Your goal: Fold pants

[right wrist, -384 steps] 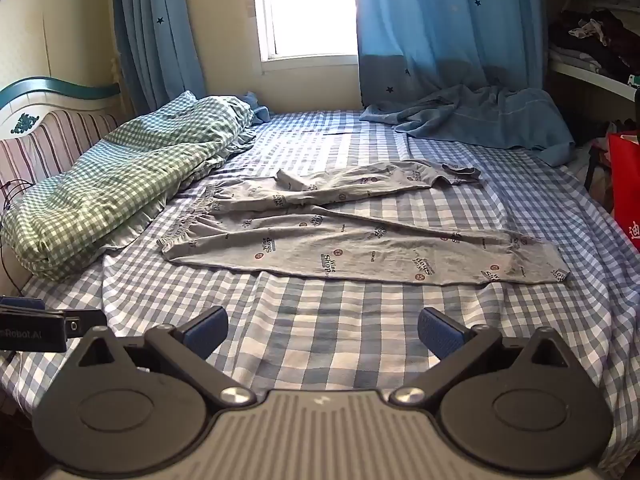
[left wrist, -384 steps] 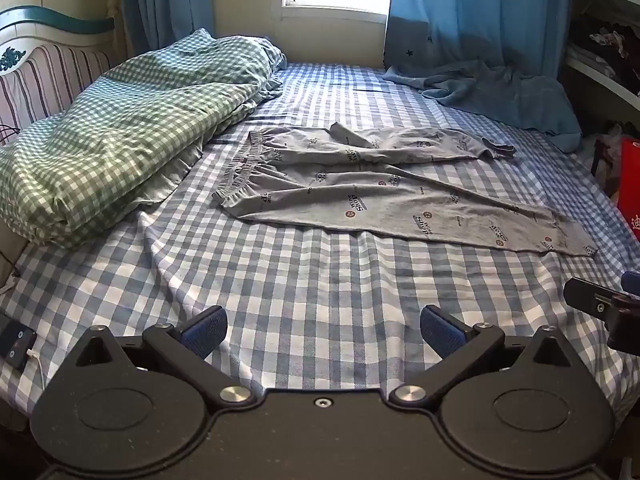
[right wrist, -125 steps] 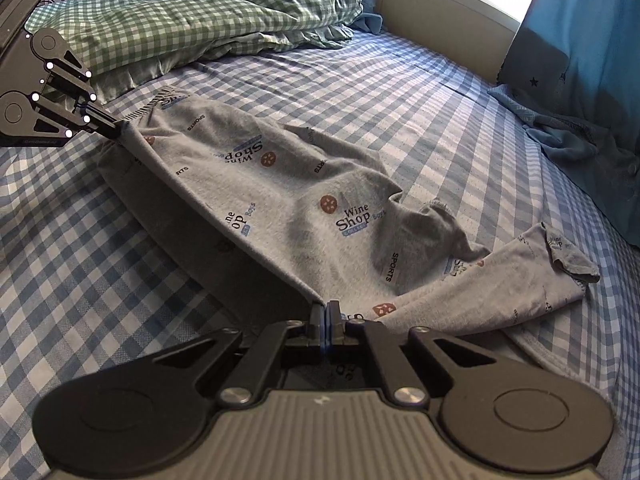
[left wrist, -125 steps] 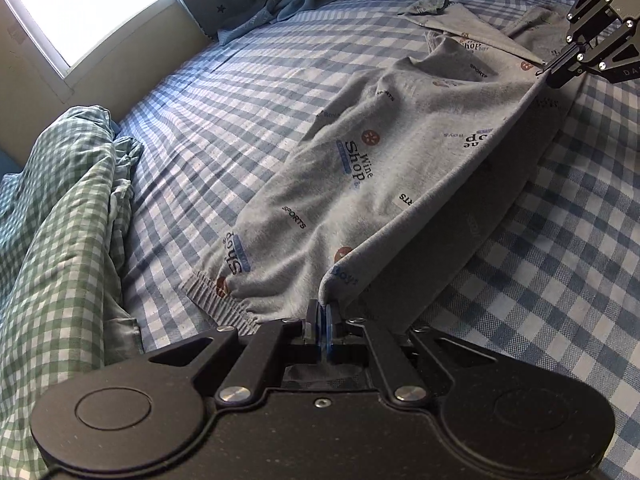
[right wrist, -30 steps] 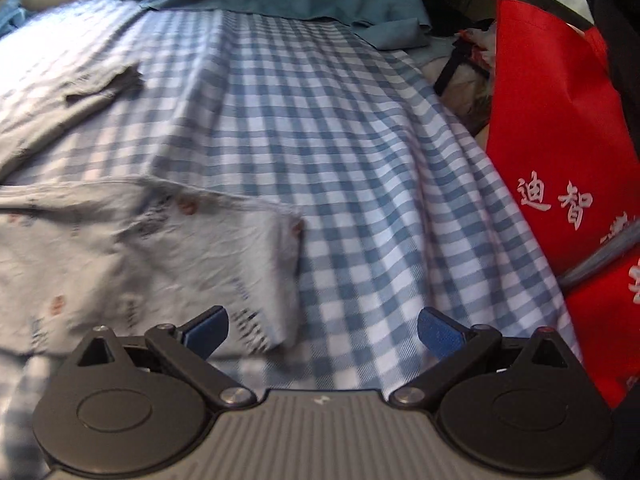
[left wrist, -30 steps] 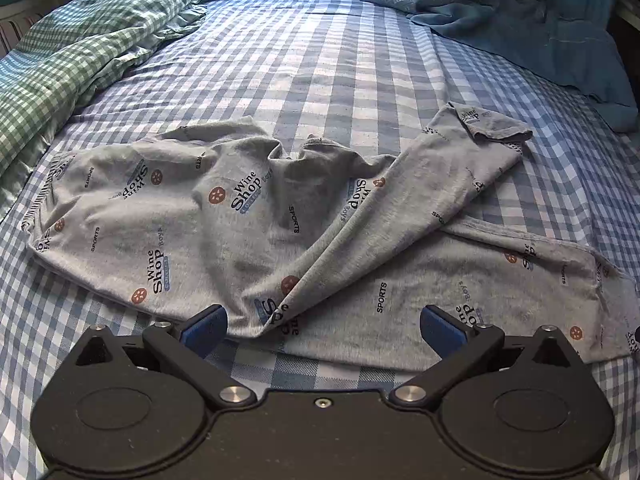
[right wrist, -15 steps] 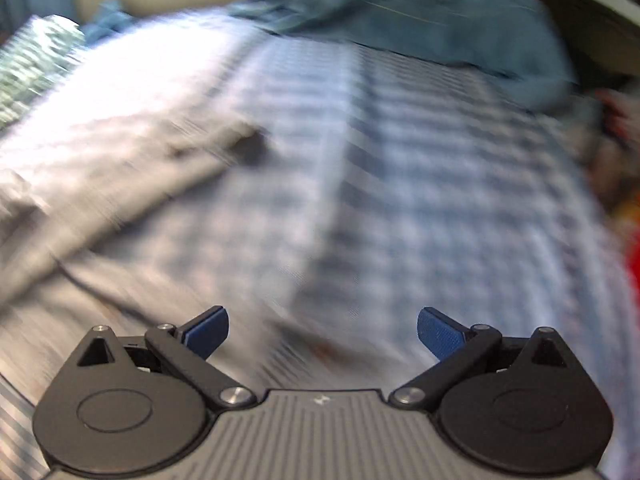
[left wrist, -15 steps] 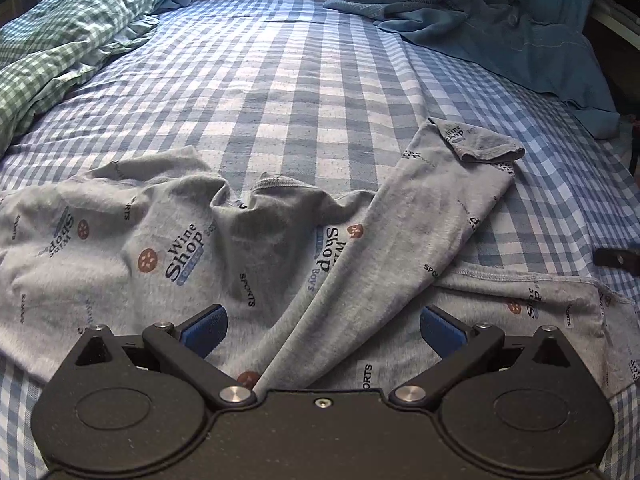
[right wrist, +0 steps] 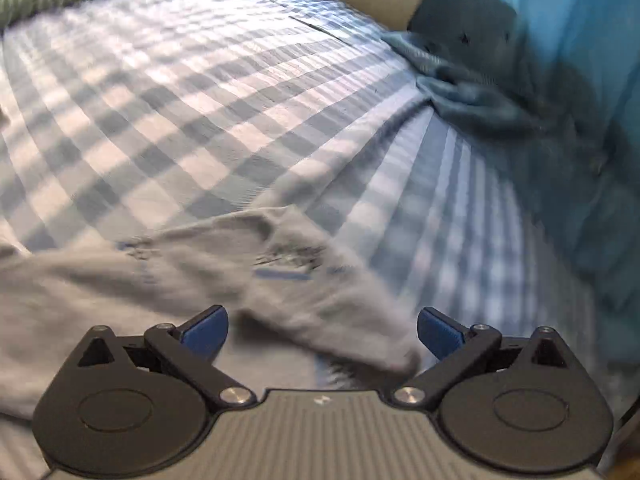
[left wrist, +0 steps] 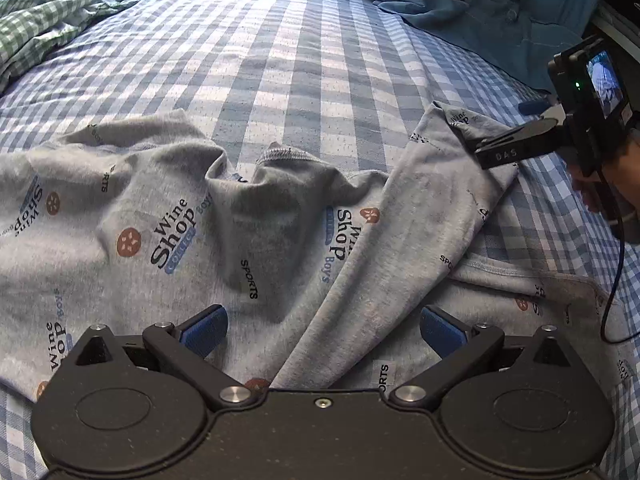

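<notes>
Gray pants lie rumpled on checked bed, one leg crossed over other. Left tongs wide open, holding nothing, low over pants middle. Right tongs wide open too, empty, just above leg end; picture blurry.

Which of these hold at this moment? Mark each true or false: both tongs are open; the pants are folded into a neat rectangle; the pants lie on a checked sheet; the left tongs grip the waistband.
1. Both tongs are open. True: the left tongs and right tongs stand spread, holding nothing.
2. The grey printed cotton pants form a neat rectangle. False: they lie rumpled, one leg crossing the other.
3. The pants lie on the blue-and-white checked bed sheet. True.
4. The left tongs grip the waistband. False: they grip nothing.
</notes>
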Demonstrator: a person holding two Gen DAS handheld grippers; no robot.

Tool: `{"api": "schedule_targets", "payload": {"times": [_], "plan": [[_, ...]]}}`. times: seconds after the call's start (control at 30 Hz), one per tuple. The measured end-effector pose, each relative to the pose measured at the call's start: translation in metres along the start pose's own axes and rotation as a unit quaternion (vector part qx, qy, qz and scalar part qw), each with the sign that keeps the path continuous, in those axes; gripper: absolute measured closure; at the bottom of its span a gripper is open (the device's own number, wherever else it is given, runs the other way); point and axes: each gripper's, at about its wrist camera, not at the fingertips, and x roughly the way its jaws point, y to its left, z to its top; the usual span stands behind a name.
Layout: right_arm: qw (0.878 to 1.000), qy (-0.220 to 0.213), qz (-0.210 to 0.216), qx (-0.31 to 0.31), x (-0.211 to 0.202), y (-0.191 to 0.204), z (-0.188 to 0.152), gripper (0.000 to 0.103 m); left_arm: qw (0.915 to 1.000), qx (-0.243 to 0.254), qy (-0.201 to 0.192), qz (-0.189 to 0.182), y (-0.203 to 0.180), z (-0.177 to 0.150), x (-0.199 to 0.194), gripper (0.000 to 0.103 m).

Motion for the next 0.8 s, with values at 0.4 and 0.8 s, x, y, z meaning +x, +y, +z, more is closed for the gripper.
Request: {"api": "schedule_targets", "payload": {"times": [0.4,0.8], "plan": [[0.971,0.002,0.057,0.234,-0.003,-0.111,0.024,0.000,0.9999,-0.015,-0.001,-0.007,0.006,-0.003,0.001,0.004],[0.908,0.134,0.144,0.370,0.085,-0.075,0.076,0.025,0.9977,-0.058,-0.029,-0.020,0.005,0.015,0.009,0.032]]}}
